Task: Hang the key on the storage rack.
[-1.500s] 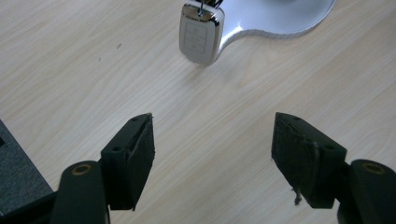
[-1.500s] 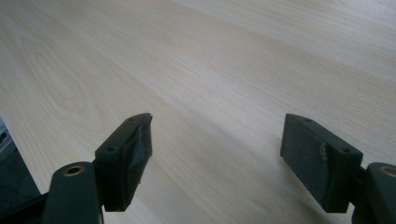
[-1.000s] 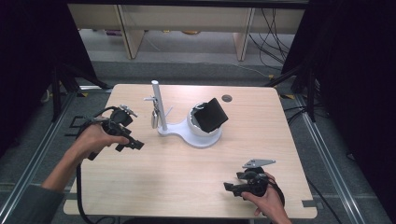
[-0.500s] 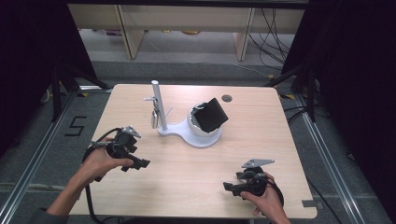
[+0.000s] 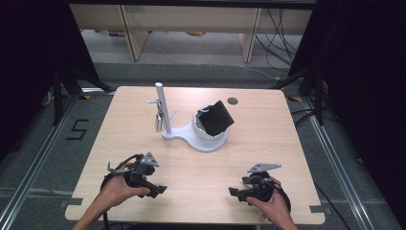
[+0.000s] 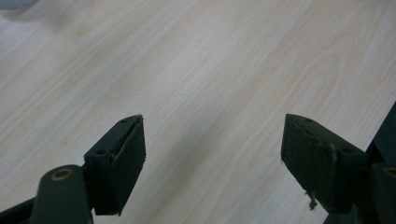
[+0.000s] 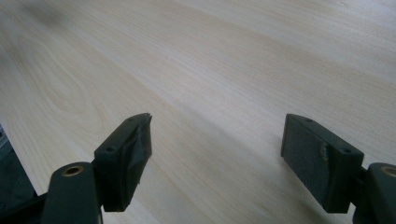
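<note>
Light wood-grain desk (image 5: 297, 143), square, standing on grey carpet floor (image 5: 201, 72). Black curtains (image 5: 28, 72) at both sides of the room; pale shelf legs (image 5: 129, 33) and loose cables (image 5: 277, 28) behind the far edge. Small dark round hole (image 5: 232, 101) near the far edge of the desk. Number marking (image 5: 76, 129) taped on the floor left of the desk.

White stand (image 5: 191, 136) at the centre of the desk, with an upright white post (image 5: 163, 108) at its left end and a round cup part at its right end. Black box-shaped object (image 5: 216, 118) seated tilted in the cup. Small metal item (image 5: 157, 120) hanging from a hook on the post; exact kind too small to tell.

Left gripper (image 5: 160, 190) held low near the front left of the desk, well apart from the stand. Fingers (image 6: 122, 163) spread wide, empty, bare wood grain between them.

Right gripper (image 5: 233, 192) held low near the front right of the desk, well apart from the stand. Fingers (image 7: 125, 158) spread wide, empty, bare wood grain between them. Pad on one finger frayed at the edge.
</note>
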Demonstrator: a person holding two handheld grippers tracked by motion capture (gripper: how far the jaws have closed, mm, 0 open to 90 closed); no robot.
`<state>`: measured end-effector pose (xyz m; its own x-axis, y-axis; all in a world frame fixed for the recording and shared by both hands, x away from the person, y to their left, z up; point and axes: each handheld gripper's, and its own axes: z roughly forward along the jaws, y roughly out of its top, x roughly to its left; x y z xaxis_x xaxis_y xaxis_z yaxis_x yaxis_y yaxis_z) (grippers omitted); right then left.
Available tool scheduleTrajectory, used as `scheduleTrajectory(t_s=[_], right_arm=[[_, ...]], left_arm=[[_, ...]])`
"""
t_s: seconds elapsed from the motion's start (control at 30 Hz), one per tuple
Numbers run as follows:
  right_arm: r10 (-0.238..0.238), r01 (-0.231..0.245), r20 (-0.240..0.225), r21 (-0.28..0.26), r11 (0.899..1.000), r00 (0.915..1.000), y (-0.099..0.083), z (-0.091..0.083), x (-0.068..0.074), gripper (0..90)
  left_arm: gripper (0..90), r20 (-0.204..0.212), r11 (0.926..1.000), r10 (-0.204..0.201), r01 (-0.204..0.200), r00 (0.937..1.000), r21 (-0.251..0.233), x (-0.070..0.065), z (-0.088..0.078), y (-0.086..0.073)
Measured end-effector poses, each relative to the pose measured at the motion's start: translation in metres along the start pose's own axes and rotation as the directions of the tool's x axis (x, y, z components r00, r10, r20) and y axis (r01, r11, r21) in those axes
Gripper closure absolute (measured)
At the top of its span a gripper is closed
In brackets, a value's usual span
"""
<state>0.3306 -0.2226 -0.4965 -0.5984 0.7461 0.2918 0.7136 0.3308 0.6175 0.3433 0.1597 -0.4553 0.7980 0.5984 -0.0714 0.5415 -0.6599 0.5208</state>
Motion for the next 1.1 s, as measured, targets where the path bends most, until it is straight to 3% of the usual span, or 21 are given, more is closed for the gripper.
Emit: scheduleTrajectory(t_s=[0.07,0.13,0.2,0.33,0.37,0.4,0.43,0.5,0.6,0.63,0.67,0.73,0.77,0.83,0.9,0.93,1.03,1.1], right_arm=[[-0.021,0.021,0.004,0.000,1.000,0.9998,0.000,0.000,-0.001,25.4],[0.003,-0.003,0.001,0.001,1.000,1.0000,0.000,0.000,0.001,25.2],[-0.004,0.004,0.006,0.000,1.000,1.0000,0.000,0.000,0.000,25.0],[-0.014,0.014,-0.003,-0.009,1.000,0.9999,0.000,0.001,0.001,24.1],[0.016,-0.016,-0.002,0.001,1.000,0.9999,0.000,0.000,0.004,23.8],[-0.005,0.005,0.013,-0.008,1.000,0.9999,0.000,0.000,0.003,23.5],[-0.024,0.024,0.012,-0.006,1.000,0.9996,0.001,0.001,0.002,23.2],[-0.011,0.011,0.004,-0.001,1.000,0.9999,0.000,0.002,0.004,22.2],[-0.037,0.037,0.001,-0.024,0.999,0.9993,0.001,0.002,0.004,21.8],[-0.041,0.041,0.015,-0.023,0.999,0.9991,0.001,0.001,0.005,21.7],[-0.023,0.023,0.004,-0.016,1.000,0.9997,0.001,0.001,0.007,21.7],[-0.052,0.052,0.008,-0.025,0.998,0.9986,0.002,0.001,0.006,21.5],[-0.035,0.035,-0.010,-0.031,0.999,0.9993,0.001,0.002,0.008,21.4],[-0.065,0.065,0.001,-0.022,0.998,0.9979,0.002,0.001,0.009,21.3],[-0.050,0.050,-0.013,-0.019,0.999,0.9986,0.001,0.003,0.011,21.2],[-0.070,0.070,0.003,-0.020,0.997,0.9976,0.001,0.002,0.010,21.1],[-0.085,0.084,-0.011,-0.020,0.996,0.9964,0.002,0.003,0.012,20.9],[-0.077,0.077,-0.003,-0.021,0.997,0.9970,0.001,0.002,0.013,20.9]], left_arm=[[21.4,0.001,0.9996,0.027,-0.027,0.9996,-0.007,-0.004,0.004,-0.003],[21.3,-0.006,0.9995,0.031,-0.031,0.9995,-0.011,-0.009,0.008,-0.007],[20.6,0.011,0.9987,0.050,-0.050,0.9987,-0.007,-0.013,0.011,-0.011],[20.6,0.013,0.9973,0.038,-0.037,0.9992,-0.063,-0.023,0.019,-0.023],[20.6,0.005,0.9968,0.040,-0.040,0.9992,-0.070,-0.025,0.021,-0.026],[20.6,0.003,0.9960,0.024,-0.023,0.9997,-0.086,-0.027,0.023,-0.029],[20.6,-0.001,0.9957,0.024,-0.024,0.9997,-0.089,-0.030,0.024,-0.032],[20.6,-0.020,0.9953,0.050,-0.051,0.9986,-0.082,-0.034,0.027,-0.036],[20.5,-0.026,0.9958,0.047,-0.048,0.9986,-0.077,-0.038,0.031,-0.041],[20.6,-0.028,0.9949,0.064,-0.066,0.9976,-0.076,-0.039,0.031,-0.042],[20.6,-0.036,0.9944,0.054,-0.057,0.9979,-0.089,-0.042,0.032,-0.044],[20.6,-0.043,0.9934,0.069,-0.073,0.9967,-0.089,-0.046,0.034,-0.046],[20.6,-0.042,0.9932,0.087,-0.090,0.9954,-0.074,-0.047,0.034,-0.047],[19.9,-0.038,0.9922,0.091,-0.094,0.9951,-0.082,-0.050,0.036,-0.047],[20.1,-0.043,0.9915,0.095,-0.099,0.9945,-0.085,-0.054,0.036,-0.048],[20.2,-0.037,0.9900,0.098,-0.101,0.9945,-0.099,-0.056,0.035,-0.048],[20.1,-0.043,0.9892,0.091,-0.095,0.9950,-0.111,-0.058,0.032,-0.048],[20.0,-0.042,0.9863,0.093,-0.098,0.9948,-0.132,-0.059,0.031,-0.049]])
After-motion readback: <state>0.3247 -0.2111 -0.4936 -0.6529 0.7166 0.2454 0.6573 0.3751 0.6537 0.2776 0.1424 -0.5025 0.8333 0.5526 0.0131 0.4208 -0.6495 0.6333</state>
